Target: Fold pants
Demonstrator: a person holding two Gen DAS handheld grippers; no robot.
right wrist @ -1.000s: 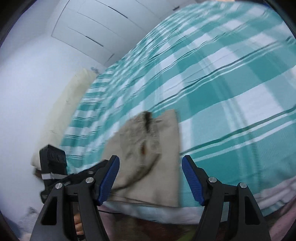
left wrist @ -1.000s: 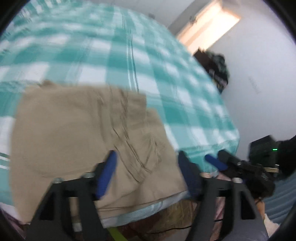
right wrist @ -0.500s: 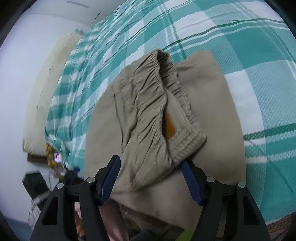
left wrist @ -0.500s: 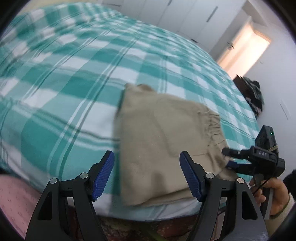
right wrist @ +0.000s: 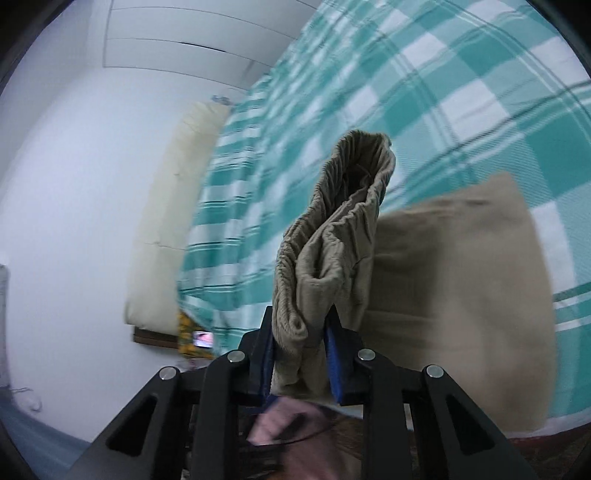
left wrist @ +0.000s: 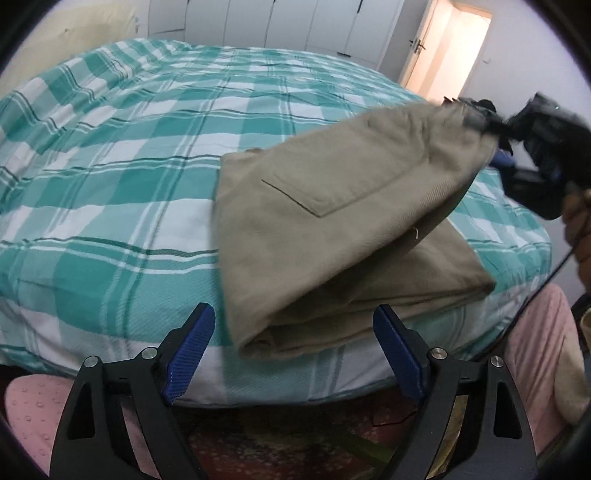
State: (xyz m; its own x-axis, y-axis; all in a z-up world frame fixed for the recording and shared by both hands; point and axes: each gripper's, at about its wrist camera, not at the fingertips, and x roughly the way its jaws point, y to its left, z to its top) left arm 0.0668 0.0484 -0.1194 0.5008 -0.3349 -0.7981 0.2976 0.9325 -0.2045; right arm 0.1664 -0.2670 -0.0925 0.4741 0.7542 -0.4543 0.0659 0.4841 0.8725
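Folded beige pants lie near the front edge of a bed with a teal and white checked cover. My left gripper hangs just before the pants' near folded edge, its jaws opening wide with nothing between the blue pads. My right gripper is closing, and its pads pinch the gathered elastic waistband, which stands lifted off the bed. In the left wrist view the right gripper holds the top layer up at the far right, so the back pocket faces me.
White wardrobe doors and a lit doorway stand beyond the bed. A cream pillow lies by the wall. A hand carries the right gripper. Pink fabric and a patterned floor sit below the bed's edge.
The right gripper closed on the waistband and lifted the top layer off the bed. The left gripper swung across the bed's edge to the pants' near fold and spread wider.
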